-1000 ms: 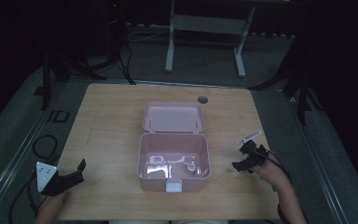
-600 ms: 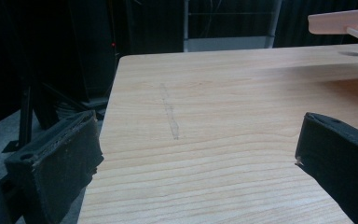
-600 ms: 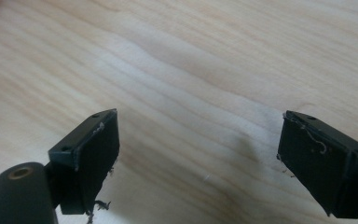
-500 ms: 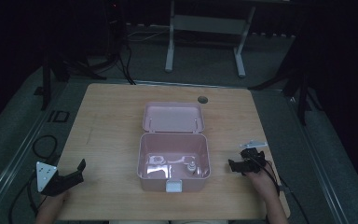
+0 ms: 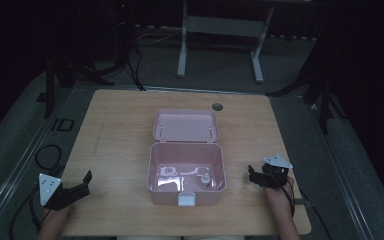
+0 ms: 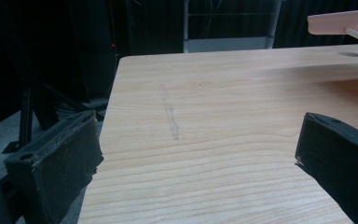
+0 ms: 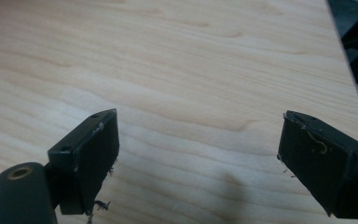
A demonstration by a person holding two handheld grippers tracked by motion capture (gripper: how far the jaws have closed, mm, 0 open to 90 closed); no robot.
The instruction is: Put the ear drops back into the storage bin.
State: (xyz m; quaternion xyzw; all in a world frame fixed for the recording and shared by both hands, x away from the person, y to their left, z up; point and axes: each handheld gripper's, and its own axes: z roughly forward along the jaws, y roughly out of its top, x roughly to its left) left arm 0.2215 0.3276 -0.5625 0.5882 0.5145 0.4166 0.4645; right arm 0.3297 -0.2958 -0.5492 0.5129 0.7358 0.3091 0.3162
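High view: we see the pink box (image 5: 186, 172) at desk (image 5: 120, 125) centre, nearer the front edge, lid laid back, small items inside. We hold the left tool (image 5: 82, 184) near the front-left corner, jaws apart, empty. Right tool (image 5: 251, 176) sits near the front-right corner, just beside the box, apart from it.

Left tool (image 6: 198, 151) view: jaws wide, bare wood btwn them; box lid (image 6: 342, 23) at top right.

Right tool (image 7: 198, 158) view: jaws wide over bare wood, nothing gripped.
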